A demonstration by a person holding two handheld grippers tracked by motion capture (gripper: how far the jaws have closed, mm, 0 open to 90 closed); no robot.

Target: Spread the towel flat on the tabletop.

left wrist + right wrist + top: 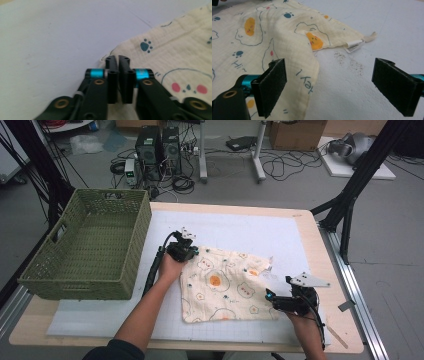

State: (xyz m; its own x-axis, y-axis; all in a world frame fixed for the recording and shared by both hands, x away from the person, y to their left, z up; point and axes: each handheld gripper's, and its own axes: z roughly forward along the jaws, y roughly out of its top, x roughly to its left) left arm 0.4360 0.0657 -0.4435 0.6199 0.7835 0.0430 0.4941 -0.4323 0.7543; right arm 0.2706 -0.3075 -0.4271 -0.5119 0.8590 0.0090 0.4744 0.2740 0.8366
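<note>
Black jaws of the left claw (119, 60) stand pressed nearly together at the near left corner of the cream printed cloth (225, 282); whether any fabric is pinched between them cannot be told. Ahead of it and to its right the cloth spreads over the white tabletop (240, 227). Opposite, the right claw (329, 82) gapes wide and holds nothing, a raised fold of cloth lying just inside its left jaw, the cloth's white label (354, 45) beyond. Off to the left claw's left stands a green basket (87, 245).
</note>
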